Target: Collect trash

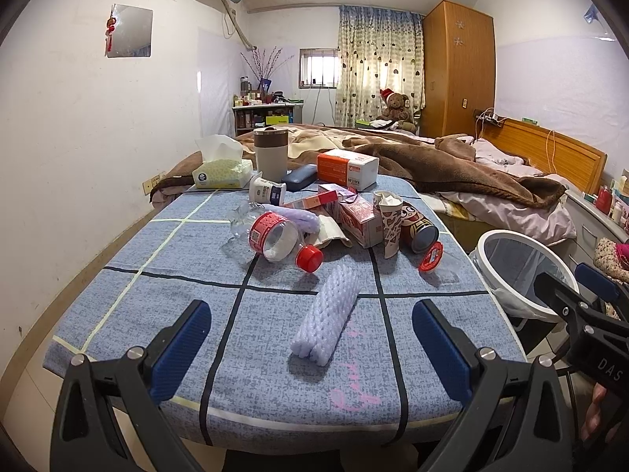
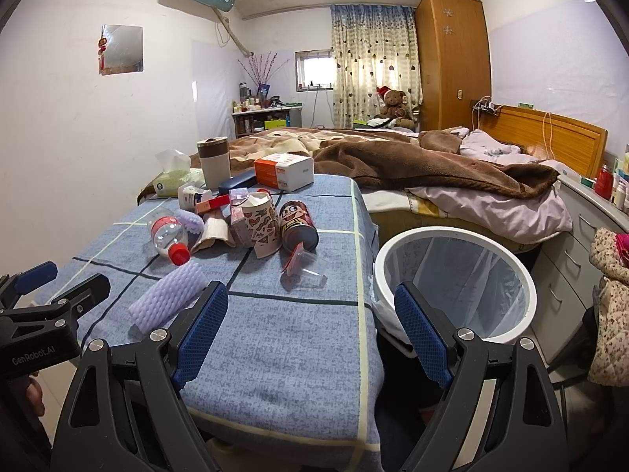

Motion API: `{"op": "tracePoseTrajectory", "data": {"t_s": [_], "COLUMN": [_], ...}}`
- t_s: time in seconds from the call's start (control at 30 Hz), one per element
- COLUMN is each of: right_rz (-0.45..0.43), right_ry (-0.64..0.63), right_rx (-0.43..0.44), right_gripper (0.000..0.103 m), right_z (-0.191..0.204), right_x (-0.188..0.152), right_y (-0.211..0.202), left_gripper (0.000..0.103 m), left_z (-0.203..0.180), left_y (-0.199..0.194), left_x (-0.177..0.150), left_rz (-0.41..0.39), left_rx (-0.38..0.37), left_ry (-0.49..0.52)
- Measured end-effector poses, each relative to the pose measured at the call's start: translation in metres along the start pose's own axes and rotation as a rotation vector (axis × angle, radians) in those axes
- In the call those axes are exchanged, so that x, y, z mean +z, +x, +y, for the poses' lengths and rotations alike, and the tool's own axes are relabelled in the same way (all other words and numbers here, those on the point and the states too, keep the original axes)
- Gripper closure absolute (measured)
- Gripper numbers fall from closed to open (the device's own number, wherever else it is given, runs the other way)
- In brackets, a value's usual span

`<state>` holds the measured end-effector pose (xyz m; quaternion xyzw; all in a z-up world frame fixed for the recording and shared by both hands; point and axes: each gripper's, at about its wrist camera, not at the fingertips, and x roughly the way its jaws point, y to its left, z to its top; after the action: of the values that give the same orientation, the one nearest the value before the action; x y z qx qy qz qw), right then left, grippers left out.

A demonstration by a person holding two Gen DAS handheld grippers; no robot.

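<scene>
Bedroom; littered blue-checked table (image 1: 165,299) beside bed (image 1: 491,181).

"DAS" stands on the right tongs (image 1: 589,287) body in the left view; "GenRobot.AI" on the left tongs (image 2: 43,279) body. The orange box (image 1: 346,168) reads "KAIGLIN" (uncertain).

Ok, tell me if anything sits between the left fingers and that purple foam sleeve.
Nothing visible does. The foam sleeve lies alone on the blue cloth, ahead of the open left gripper.
</scene>
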<state>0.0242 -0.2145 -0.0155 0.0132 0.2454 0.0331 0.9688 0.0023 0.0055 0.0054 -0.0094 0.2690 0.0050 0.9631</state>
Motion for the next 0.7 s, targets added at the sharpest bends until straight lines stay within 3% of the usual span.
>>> {"op": "tracePoseTrajectory", "data": {"t_s": [0.7], "right_rz": [-0.004], "right_ry": [-0.005], "right_rx": [-0.004], "right_gripper": [0.015], "right_z": [-0.0004], "right_x": [0.0013], "right_y": [-0.0016], "left_gripper": [0.000], "left_z": [0.0006], "left_y": [-0.0011], "left_x": [0.0002], "left_rz": [0.002], "left_rx": [-0.002], "left_ry": [-0.001]}}
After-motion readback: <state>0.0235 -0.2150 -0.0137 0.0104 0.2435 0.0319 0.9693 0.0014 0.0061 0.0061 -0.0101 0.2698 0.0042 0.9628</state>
